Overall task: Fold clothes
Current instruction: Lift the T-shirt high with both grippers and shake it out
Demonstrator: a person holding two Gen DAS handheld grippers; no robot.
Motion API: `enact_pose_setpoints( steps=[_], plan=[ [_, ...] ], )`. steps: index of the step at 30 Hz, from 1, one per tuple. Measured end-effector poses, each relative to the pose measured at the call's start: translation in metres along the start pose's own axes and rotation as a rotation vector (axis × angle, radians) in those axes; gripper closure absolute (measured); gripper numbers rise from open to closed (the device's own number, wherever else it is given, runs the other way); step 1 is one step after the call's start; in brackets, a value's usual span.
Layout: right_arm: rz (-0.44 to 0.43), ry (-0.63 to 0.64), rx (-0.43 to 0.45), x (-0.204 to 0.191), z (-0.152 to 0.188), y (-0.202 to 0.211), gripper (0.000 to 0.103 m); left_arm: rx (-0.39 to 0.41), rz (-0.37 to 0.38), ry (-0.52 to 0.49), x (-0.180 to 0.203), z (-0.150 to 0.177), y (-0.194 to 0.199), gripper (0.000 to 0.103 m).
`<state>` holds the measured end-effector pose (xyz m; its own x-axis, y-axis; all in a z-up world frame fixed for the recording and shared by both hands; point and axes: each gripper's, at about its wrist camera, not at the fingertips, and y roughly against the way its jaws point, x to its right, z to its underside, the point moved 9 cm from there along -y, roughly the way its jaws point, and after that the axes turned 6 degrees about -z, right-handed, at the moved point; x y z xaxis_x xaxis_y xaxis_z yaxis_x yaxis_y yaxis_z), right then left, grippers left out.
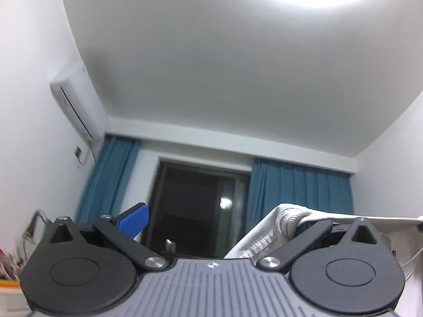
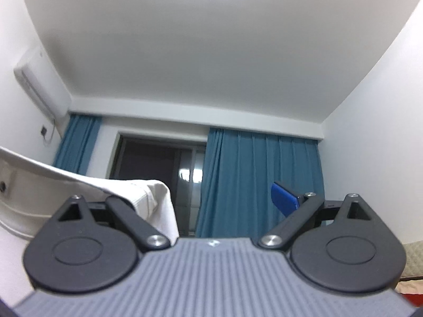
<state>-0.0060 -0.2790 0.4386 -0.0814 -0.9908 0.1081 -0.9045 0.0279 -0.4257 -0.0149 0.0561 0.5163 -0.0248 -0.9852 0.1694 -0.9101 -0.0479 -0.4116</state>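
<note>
Both grippers point up at the ceiling. A white garment (image 1: 285, 222) with a ribbed hem drapes over the right finger of my left gripper (image 1: 216, 219), hiding that finger. The left finger's blue pad (image 1: 133, 220) stands bare and far from it, so the jaws are wide open. In the right wrist view the white garment (image 2: 148, 195) lies over the left finger of my right gripper (image 2: 211, 195). Its right blue pad (image 2: 284, 198) is bare, and these jaws are wide apart too. A taut cloth edge runs off each frame toward the other gripper.
Blue curtains (image 2: 259, 179) flank a dark window (image 1: 195, 208) on the far wall. An air conditioner (image 1: 76, 103) hangs high on the left wall. Clutter (image 1: 8, 264) shows at the left edge, and a beige and red surface (image 2: 412, 269) at the lower right.
</note>
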Motion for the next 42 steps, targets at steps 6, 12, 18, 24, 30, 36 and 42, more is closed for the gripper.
enact_pose_setpoints(
  steps=[6, 12, 18, 24, 30, 36, 42],
  plan=[
    [0.018, 0.006, -0.191, 0.017, 0.101, -0.035, 0.009, -0.200, 0.021, 0.035, 0.013, 0.118, -0.049, 0.000],
    [0.069, 0.063, -0.310, 0.021, 0.240, -0.107, 0.008, -0.362, -0.074, 0.019, 0.010, 0.292, -0.162, 0.000],
    [0.193, 0.080, -0.380, 0.022, 0.401, -0.207, 0.007, -0.500, -0.166, 0.031, 0.015, 0.482, -0.289, 0.000],
    [0.220, 0.137, -0.545, 0.022, 0.598, -0.286, 0.007, -0.743, -0.134, -0.056, 0.003, 0.719, -0.361, 0.000],
    [0.114, 0.086, -0.831, 0.007, 0.767, -0.305, 0.008, -1.105, -0.065, -0.122, -0.031, 0.914, -0.359, 0.001],
    [-0.073, 0.027, -1.133, -0.017, 0.832, -0.318, 0.008, -1.357, 0.044, -0.307, -0.026, 0.956, -0.368, 0.001],
    [-0.273, -0.058, -1.316, -0.043, 0.823, -0.318, 0.008, -1.491, 0.157, -0.485, 0.006, 0.931, -0.357, 0.000]
  ],
)
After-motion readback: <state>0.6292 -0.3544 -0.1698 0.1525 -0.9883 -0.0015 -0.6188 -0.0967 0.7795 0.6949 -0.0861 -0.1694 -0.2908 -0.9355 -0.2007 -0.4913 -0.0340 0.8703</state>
